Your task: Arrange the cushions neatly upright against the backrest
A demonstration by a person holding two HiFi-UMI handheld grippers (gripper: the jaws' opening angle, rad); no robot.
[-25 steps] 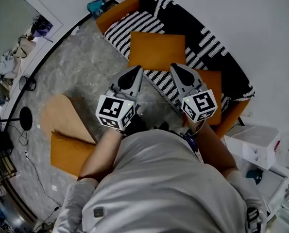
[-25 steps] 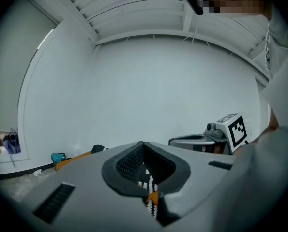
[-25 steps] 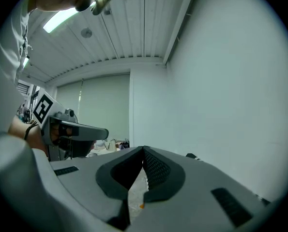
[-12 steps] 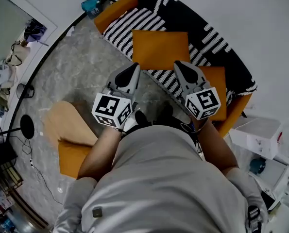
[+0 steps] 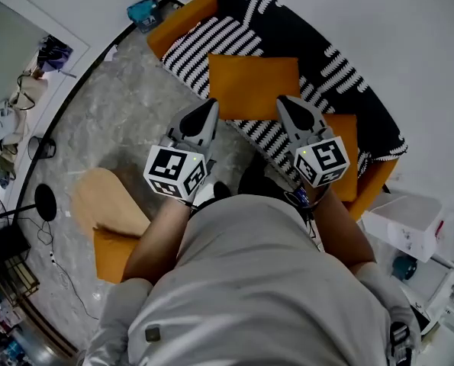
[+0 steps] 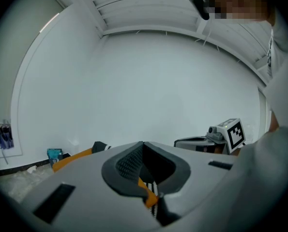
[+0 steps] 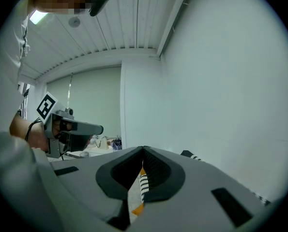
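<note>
The left gripper and right gripper were held at mid-frame, fingers clenched on nothing. One orange cushion was seen flat on the striped sofa just above them, a second cushion at right.

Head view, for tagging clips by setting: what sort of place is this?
Probably a living room: a sofa with a striped cover, an orange cushion on its seat, and a low wooden table on a marbled floor.
</note>
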